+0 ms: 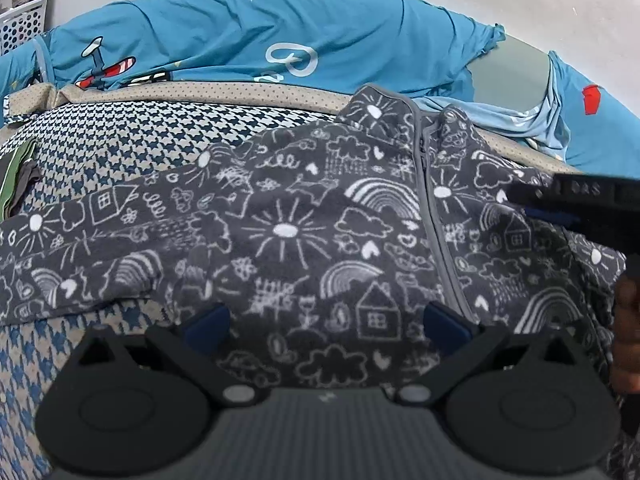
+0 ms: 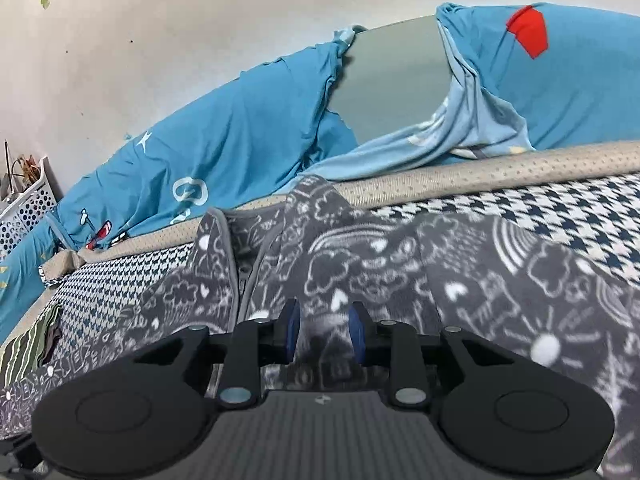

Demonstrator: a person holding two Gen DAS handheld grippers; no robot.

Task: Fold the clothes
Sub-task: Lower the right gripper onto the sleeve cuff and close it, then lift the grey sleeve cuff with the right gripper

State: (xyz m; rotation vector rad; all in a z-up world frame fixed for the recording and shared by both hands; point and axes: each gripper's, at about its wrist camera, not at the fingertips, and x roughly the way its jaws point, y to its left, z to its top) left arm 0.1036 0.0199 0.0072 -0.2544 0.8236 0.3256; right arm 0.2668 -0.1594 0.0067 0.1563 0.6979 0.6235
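Observation:
A dark grey zip-up fleece garment [image 1: 288,232] with white doodle prints lies spread on a houndstooth bed cover [image 1: 120,140]; its collar points to the far side. My left gripper [image 1: 326,322] hovers open just above the garment's near part, with its fingers wide apart. In the right wrist view the garment [image 2: 400,264] fills the foreground, and my right gripper [image 2: 324,330] has its blue pads [image 2: 292,330] closed in on a raised ridge of fabric near the zip. The right gripper [image 1: 560,200] also shows at the right edge of the left wrist view, resting on the garment, with a hand [image 1: 624,320] below it.
A blue printed sheet [image 1: 240,32] is draped over the headboard behind the bed. A white perforated basket [image 1: 20,20] stands at the far left by the wall. A green striped item [image 2: 28,344] lies at the bed's left edge. Bare houndstooth cover [image 2: 560,208] shows to the right.

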